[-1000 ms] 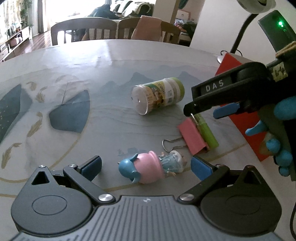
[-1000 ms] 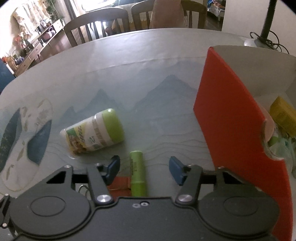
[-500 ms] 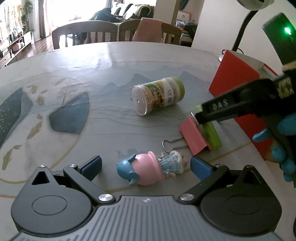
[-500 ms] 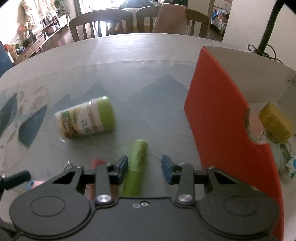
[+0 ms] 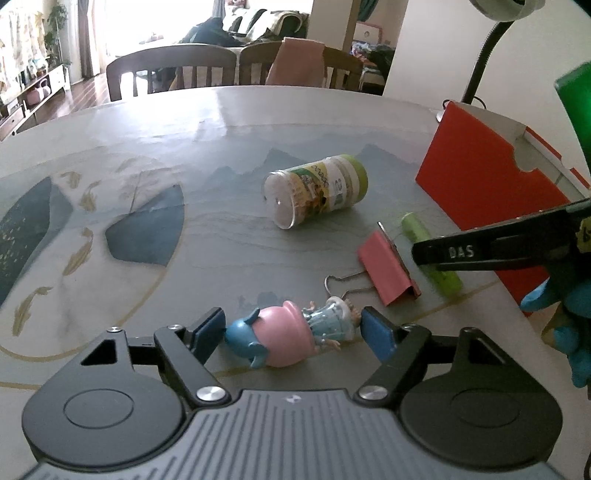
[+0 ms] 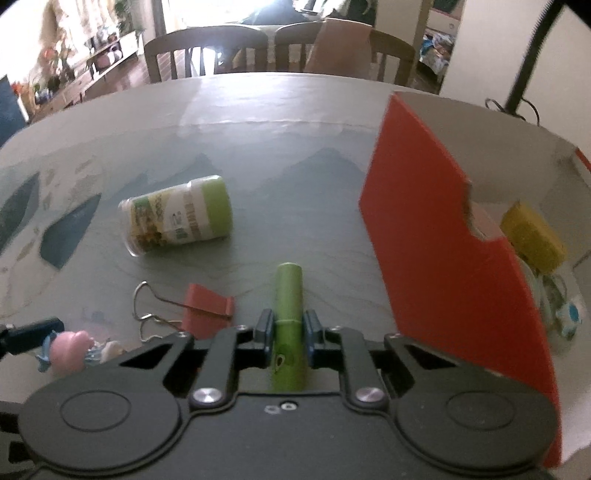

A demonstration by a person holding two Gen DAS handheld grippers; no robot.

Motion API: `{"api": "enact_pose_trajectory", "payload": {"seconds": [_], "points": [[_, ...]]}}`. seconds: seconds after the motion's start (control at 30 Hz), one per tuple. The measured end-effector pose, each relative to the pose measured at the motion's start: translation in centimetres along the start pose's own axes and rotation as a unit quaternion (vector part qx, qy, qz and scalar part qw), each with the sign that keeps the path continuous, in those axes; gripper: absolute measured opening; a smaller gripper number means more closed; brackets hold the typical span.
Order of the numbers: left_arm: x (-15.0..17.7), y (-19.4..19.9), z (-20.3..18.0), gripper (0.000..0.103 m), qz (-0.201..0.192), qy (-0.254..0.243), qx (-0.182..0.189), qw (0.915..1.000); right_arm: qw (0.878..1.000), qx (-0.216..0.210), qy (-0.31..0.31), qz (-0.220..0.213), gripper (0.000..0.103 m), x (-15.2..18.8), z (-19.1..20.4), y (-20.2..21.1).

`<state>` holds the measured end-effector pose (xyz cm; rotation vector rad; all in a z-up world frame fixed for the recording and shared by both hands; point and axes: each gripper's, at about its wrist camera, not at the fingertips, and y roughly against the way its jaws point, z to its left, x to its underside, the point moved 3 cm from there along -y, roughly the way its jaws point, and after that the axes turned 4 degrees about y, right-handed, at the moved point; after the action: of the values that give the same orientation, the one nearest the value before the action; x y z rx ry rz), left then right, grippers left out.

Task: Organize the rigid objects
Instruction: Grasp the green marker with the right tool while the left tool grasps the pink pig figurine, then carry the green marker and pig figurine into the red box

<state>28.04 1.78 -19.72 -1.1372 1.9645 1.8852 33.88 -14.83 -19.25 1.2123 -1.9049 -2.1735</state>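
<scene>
Green tube: right gripper jaws clamp it at lower centre; we lift level into red box. Left gripper jaws open around toy.

Daylight pours in from the blown-out bright window behind the brown wooden chairs, leaving a pale sheen across the far half of the grey patterned counter. Nearer the cameras the light is dimmer and flat, with faint, soft shadows (the green-lidded jar casts only a soft smudge). Both fisheye views bend hard at the edges with dark corners. The right wrist view is softly blurred toward its left edge.
</scene>
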Motion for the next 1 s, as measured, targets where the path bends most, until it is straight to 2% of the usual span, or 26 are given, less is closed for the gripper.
{"api": "enact_pose_trajectory", "payload": {"seconds": [0.33,0.7,1.0], "points": [[0.0,1.8,0.3,0.080,0.014,0.020,0.019,0.9995,0.998,-0.043,-0.010,-0.033,0.016,-0.2,-0.9,5.5],[-0.5,5.0,-1.1,0.080,-0.008,0.008,0.031,0.9995,0.994,-0.075,-0.031,-0.068,0.016,0.5,-3.5,11.6],[-2.9,8.5,-4.1,0.080,-0.031,-0.002,0.059,0.9977,0.991,-0.076,-0.043,-0.097,0.016,0.0,-6.9,15.1]]}}
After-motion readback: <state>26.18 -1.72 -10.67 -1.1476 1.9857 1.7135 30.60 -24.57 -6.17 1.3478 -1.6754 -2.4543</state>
